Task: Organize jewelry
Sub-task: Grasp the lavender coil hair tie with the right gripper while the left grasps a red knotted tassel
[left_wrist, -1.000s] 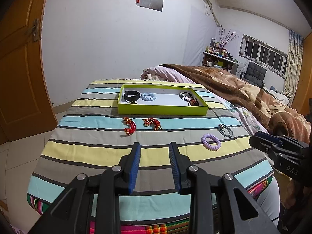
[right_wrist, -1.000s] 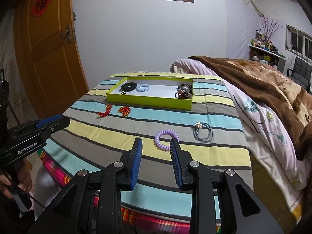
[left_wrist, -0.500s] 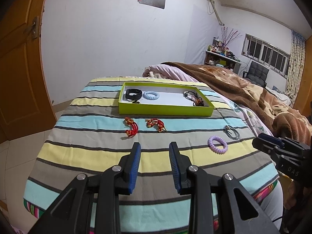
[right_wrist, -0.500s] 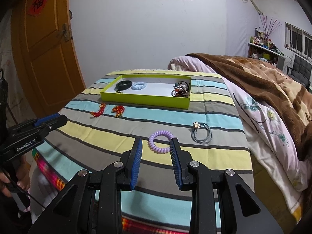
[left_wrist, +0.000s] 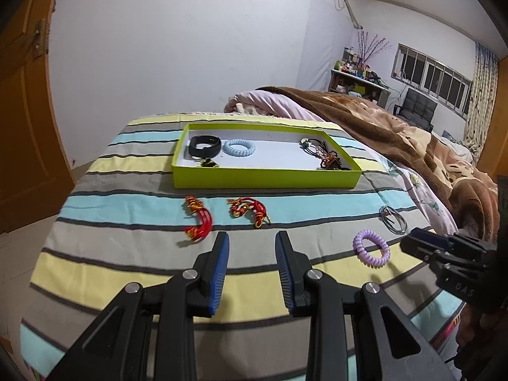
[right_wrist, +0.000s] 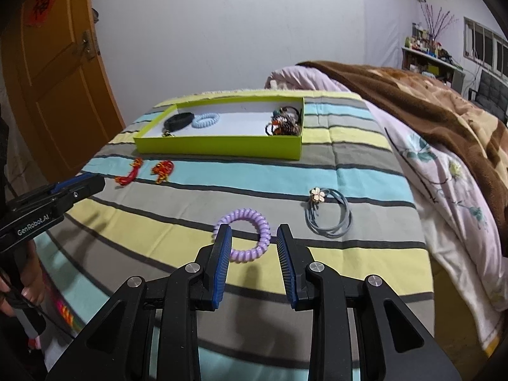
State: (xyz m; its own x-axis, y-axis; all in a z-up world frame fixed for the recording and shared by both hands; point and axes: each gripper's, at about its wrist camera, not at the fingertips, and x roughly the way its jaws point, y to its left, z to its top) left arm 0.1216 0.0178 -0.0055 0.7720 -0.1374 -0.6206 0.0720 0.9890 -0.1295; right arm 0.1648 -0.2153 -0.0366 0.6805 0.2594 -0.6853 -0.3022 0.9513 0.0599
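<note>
A lime-green tray [left_wrist: 266, 177] [right_wrist: 219, 147] on the striped table holds a black band [left_wrist: 204, 146], a light-blue coil tie [left_wrist: 238, 148] and a tangle of dark jewelry [left_wrist: 327, 157]. Two red knot ornaments [left_wrist: 198, 219] [left_wrist: 250, 211] lie in front of it. A purple coil hair tie [right_wrist: 244, 235] [left_wrist: 370, 249] and a grey hair tie with a flower [right_wrist: 328, 212] [left_wrist: 393, 219] lie to the right. My left gripper [left_wrist: 250, 247] is open and empty, just short of the red ornaments. My right gripper [right_wrist: 254, 238] is open, its jaws on either side of the purple tie.
The table carries a striped cloth [left_wrist: 127, 270]. A bed with a brown blanket [left_wrist: 397, 133] and a pink floral quilt [right_wrist: 444, 174] adjoins on the right. An orange door [right_wrist: 57, 79] stands at the left. A white wall is behind the table.
Both grippers have moved forward over the table. The right gripper has closed in on the purple coil tie. The left has neared the red ornaments. Both jaws stay open.
</note>
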